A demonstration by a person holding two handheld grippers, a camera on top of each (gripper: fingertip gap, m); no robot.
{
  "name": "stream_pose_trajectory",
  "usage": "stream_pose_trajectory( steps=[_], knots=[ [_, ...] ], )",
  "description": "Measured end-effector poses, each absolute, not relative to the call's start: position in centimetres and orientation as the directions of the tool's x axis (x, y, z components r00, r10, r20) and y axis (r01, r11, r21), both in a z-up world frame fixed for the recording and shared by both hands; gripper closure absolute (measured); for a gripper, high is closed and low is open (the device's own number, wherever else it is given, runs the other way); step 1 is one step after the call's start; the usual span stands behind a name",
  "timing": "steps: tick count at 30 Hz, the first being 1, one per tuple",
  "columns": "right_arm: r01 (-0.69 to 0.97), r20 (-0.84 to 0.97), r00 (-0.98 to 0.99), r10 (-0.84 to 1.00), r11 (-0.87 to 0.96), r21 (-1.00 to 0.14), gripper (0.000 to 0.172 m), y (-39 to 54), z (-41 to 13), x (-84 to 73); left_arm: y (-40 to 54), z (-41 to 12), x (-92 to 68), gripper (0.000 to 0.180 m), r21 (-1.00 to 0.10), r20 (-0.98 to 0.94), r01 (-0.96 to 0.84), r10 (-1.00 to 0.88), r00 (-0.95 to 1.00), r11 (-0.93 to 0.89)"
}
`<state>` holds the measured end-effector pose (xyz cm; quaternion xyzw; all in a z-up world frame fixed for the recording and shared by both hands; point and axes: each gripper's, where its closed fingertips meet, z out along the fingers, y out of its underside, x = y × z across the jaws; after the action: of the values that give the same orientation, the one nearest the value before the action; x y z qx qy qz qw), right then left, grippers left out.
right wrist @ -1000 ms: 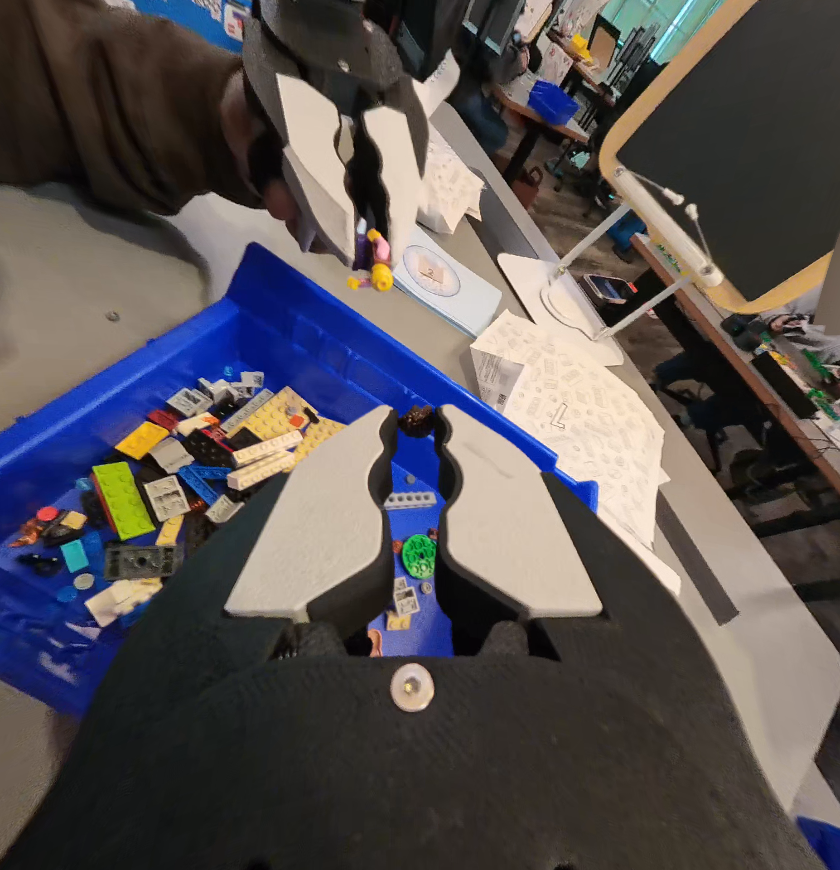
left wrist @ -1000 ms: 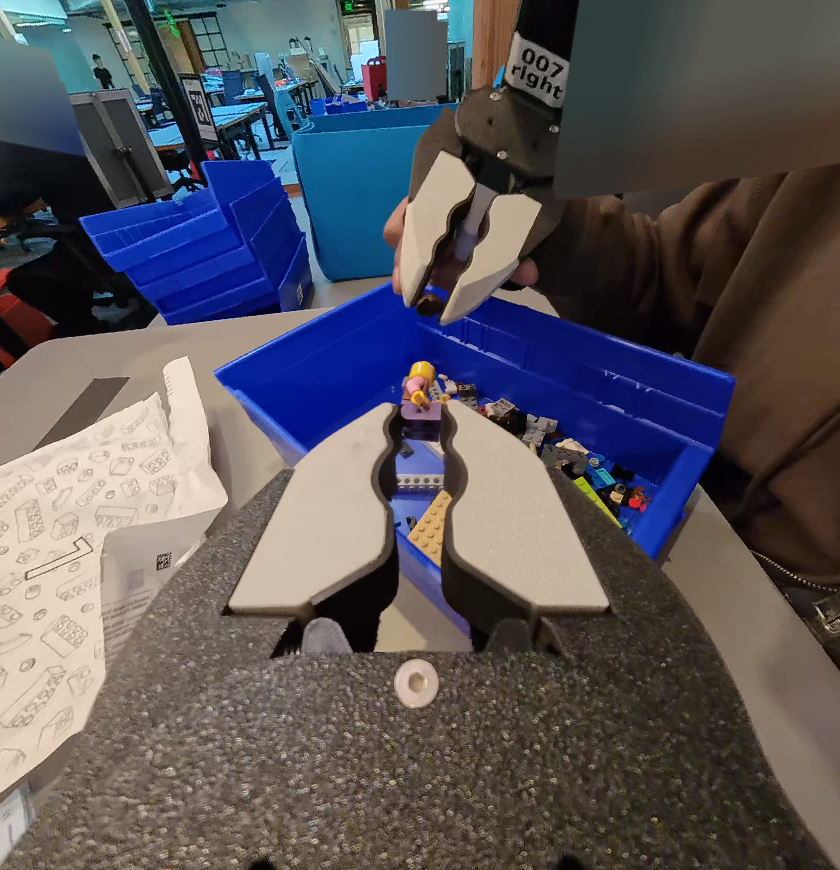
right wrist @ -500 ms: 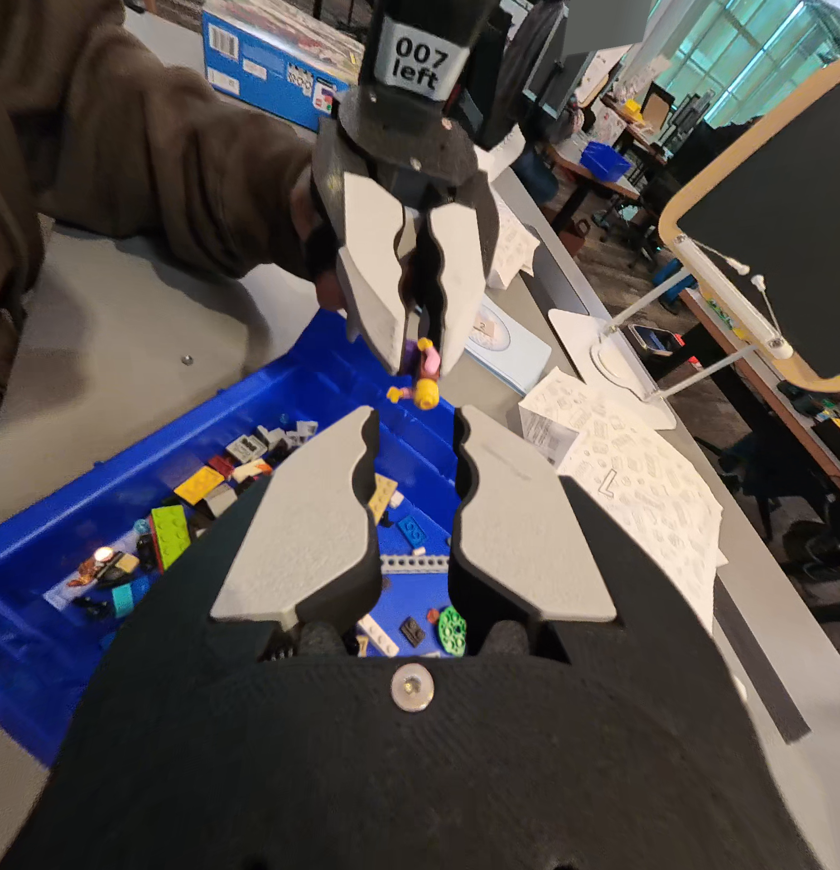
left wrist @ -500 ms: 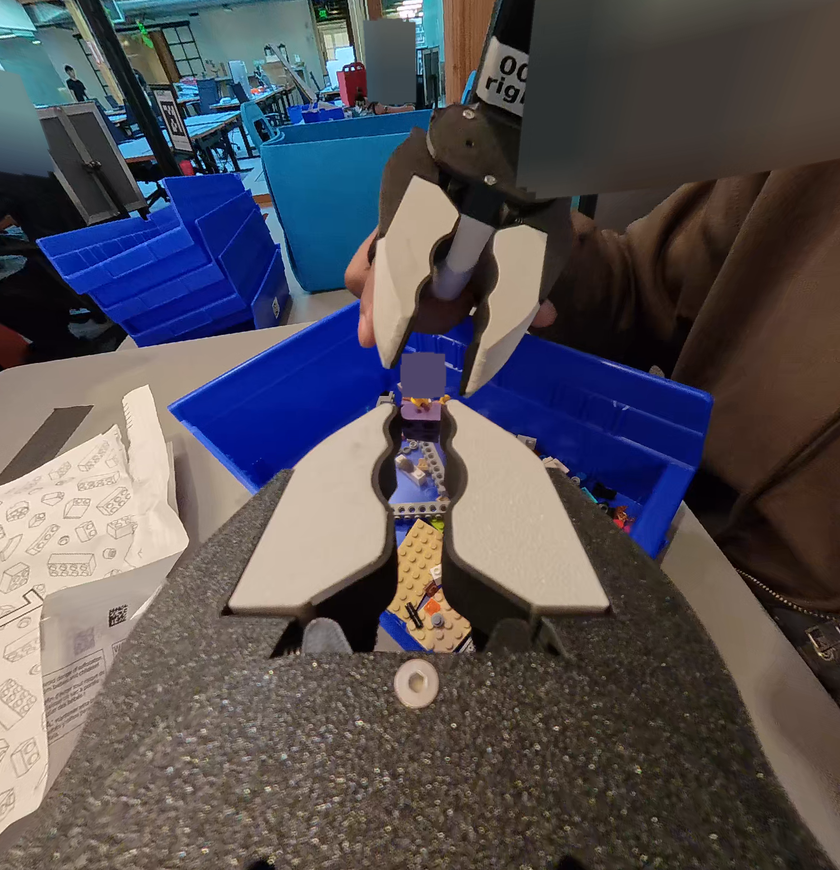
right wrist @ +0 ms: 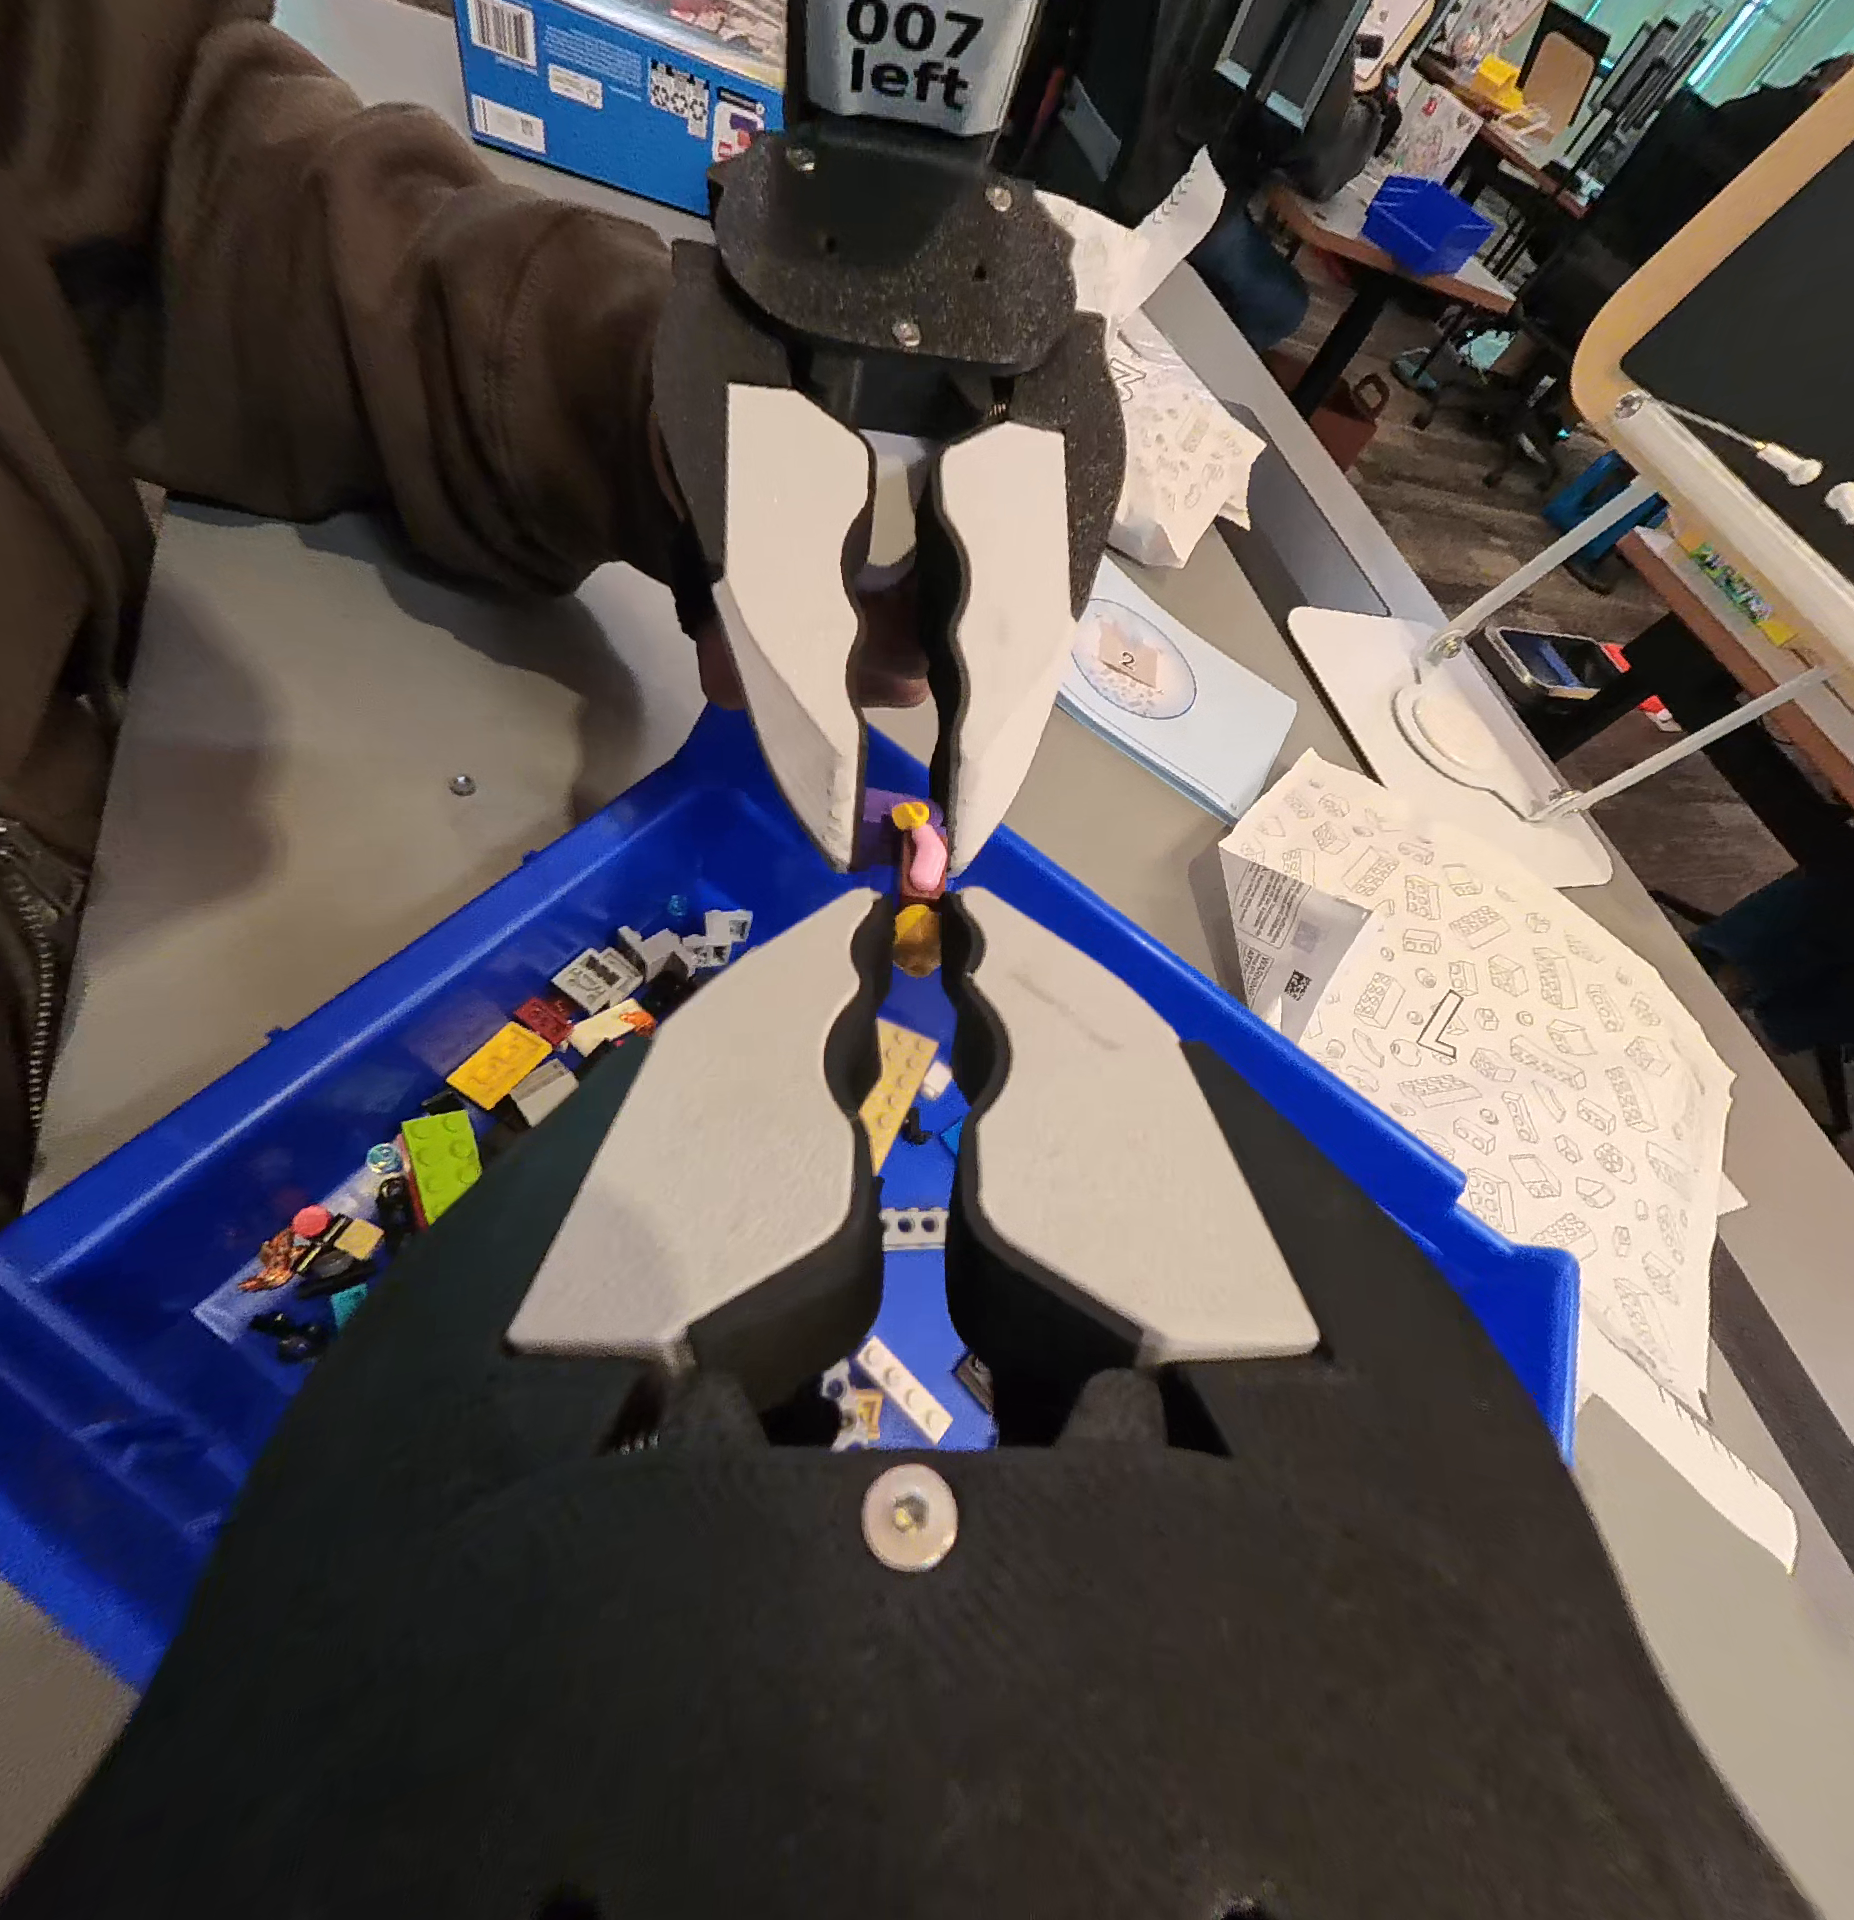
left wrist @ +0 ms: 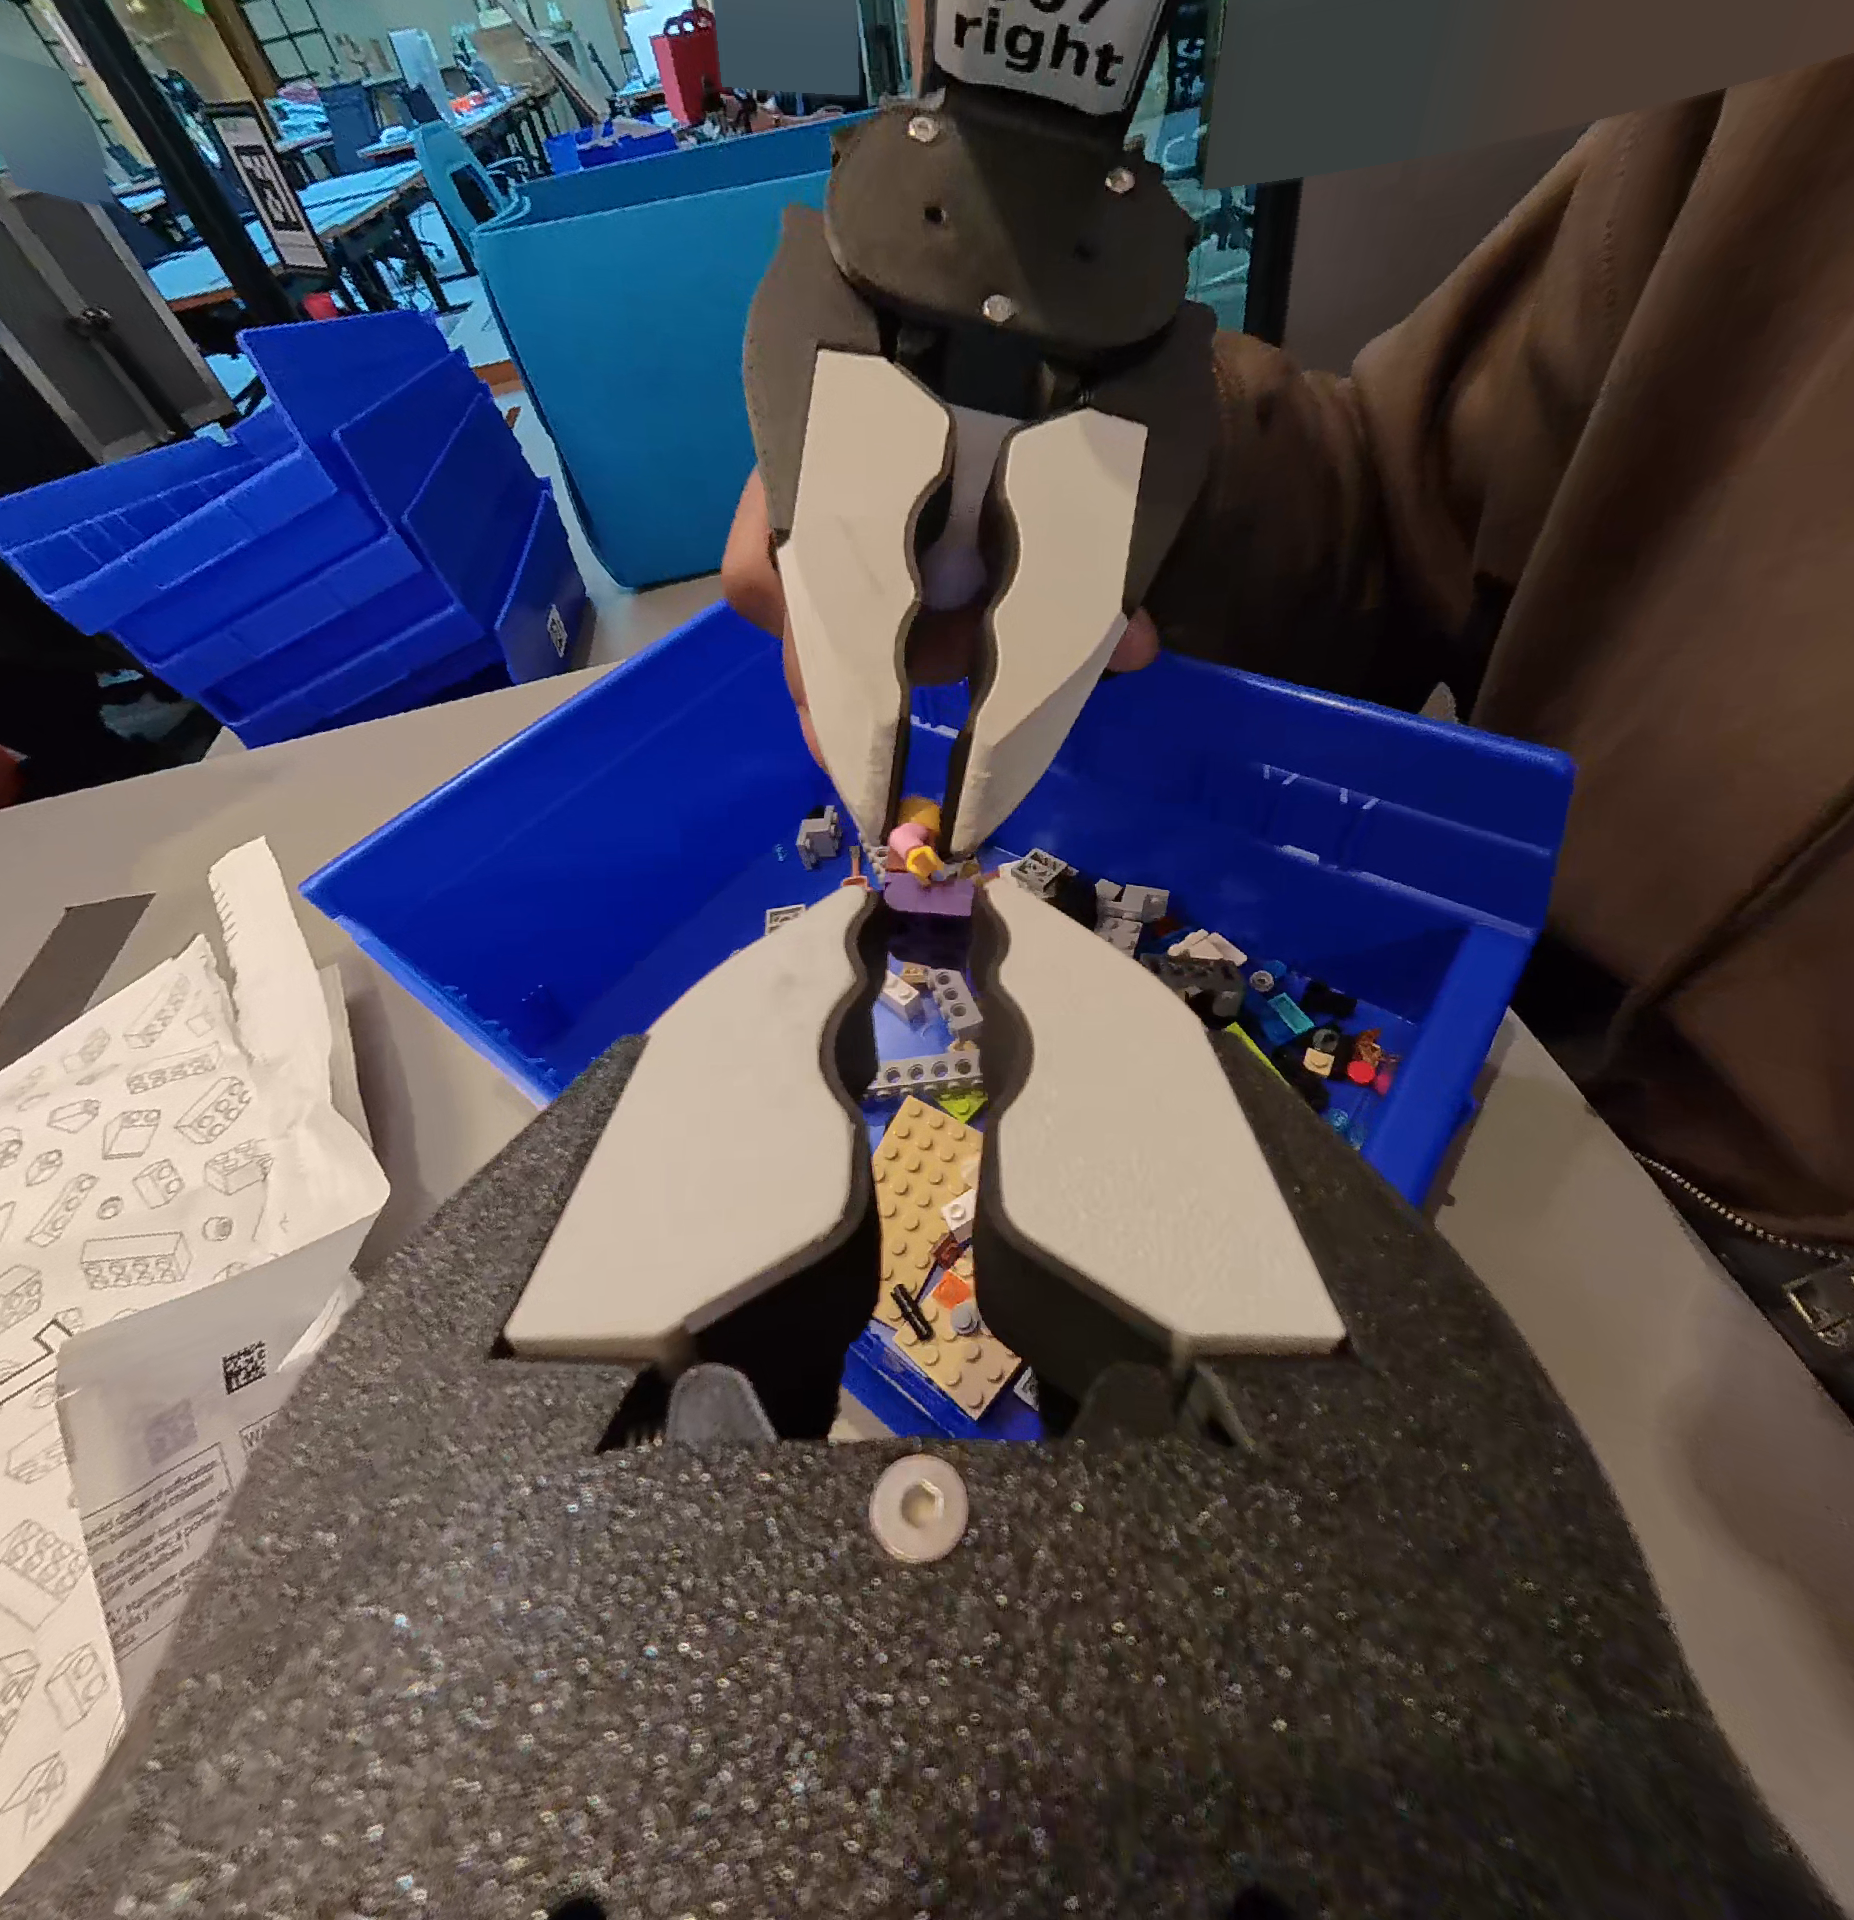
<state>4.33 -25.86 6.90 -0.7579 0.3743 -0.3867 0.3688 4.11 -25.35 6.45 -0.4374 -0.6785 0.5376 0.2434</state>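
Your left gripper (left wrist: 928,914) has narrow jaws clamped on the minifigure (right wrist: 921,862) by its purple legs, over the blue bin (left wrist: 549,894). Your right gripper (right wrist: 918,914) pinches its yellow head. An uneven pull could pop it loose into the bricks.

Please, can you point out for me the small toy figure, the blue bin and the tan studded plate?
toy figure (right wrist: 925,857): right wrist view, on its pink arm.
blue bin (left wrist: 590,831): left wrist view, on its inner left wall.
tan studded plate (left wrist: 923,1174): left wrist view, on its studded top.
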Motion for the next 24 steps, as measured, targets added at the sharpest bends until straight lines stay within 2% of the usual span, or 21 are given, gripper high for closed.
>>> stream_pose_trajectory(
  steps=[4, 7, 12, 14, 18, 24],
  knots=[
    [-0.316, 0.363, 0.33, -0.872, -0.464, -0.827, 0.163, -28.9, 7.3, 2.8, -25.8, 6.9, 7.2, 0.165, -0.947, -0.135, 0.315, 0.812, -0.568, 0.063],
    [-0.286, 0.252, 0.279, -0.927, -0.331, -0.9, 0.163, -31.4, 9.0, 0.5, -25.6, 8.9, 9.2, 0.166, -0.975, -0.078, 0.213, 0.796, -0.6, 0.066],
    [-0.288, 0.303, 0.288, -0.908, -0.384, -0.877, 0.163, -30.4, 8.6, 1.3, -26.1, 8.1, 5.9, 0.164, -0.956, -0.097, 0.283, 0.819, -0.566, 0.083],
    [-0.287, 0.322, 0.29, -0.901, -0.403, -0.869, 0.163, -29.8, 8.3, 1.8, -26.5, 8.1, 5.3, 0.153, -0.947, -0.12, 0.311, 0.803, -0.583, 0.083],
    [-0.266, 0.365, 0.312, -0.877, -0.45, -0.852, 0.163, -28.0, 8.3, 2.8, -26.7, 8.2, 3.9, 0.146, -0.939, -0.15, 0.336, 0.798, -0.584, 0.069],
    [-0.192, 0.349, 0.362, -0.865, -0.435, -0.88, 0.164, -25.4, 9.2, 4.0, -25.9, 8.2, 2.7, 0.168, -0.955, -0.161, 0.298, 0.842, -0.515, -0.001]
  ],
)
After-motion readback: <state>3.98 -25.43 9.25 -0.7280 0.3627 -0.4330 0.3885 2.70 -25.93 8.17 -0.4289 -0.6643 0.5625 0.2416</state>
